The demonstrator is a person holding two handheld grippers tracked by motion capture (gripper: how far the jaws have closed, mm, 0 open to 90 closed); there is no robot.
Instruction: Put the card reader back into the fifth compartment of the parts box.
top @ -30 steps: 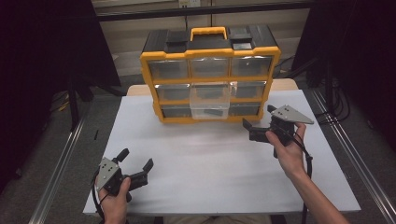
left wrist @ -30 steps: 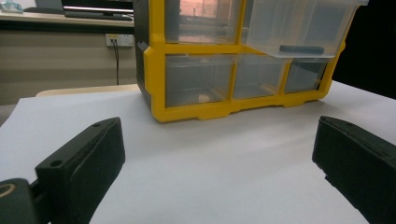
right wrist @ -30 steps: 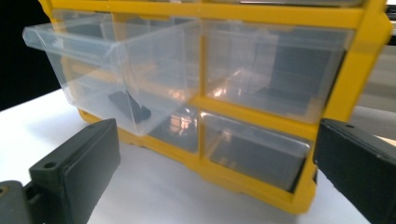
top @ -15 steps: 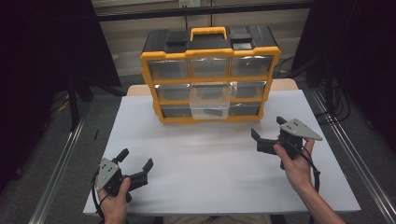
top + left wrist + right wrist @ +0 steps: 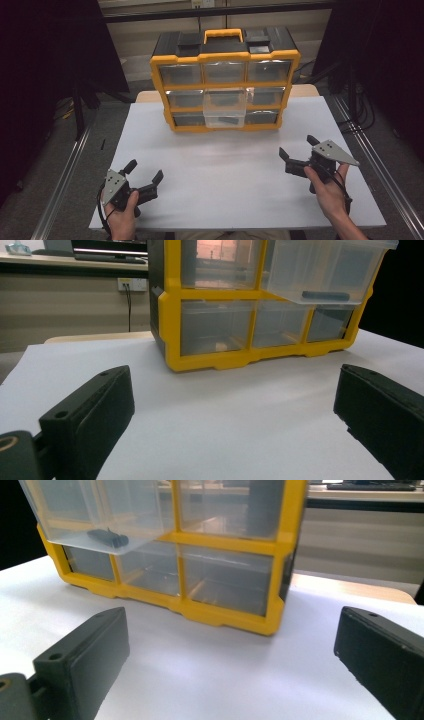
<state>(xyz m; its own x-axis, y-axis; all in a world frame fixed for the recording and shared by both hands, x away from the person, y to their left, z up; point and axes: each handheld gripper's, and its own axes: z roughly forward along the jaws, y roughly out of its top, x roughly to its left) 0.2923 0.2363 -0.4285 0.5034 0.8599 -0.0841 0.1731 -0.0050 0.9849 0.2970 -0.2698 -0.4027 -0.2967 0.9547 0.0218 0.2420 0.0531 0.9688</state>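
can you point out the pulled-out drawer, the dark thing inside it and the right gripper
pulled-out drawer [image 5: 224,106], high view, on its clear front wall
dark thing [image 5: 107,537], right gripper view, on the middle of its body, lying on the drawer's floor
right gripper [image 5: 299,153], high view, midway between its two open fingertips

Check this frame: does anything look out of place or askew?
Yes: the clear plastic middle drawer of the yellow drawer cabinet sticks out, a small dark object inside, while the other drawers sit flush.
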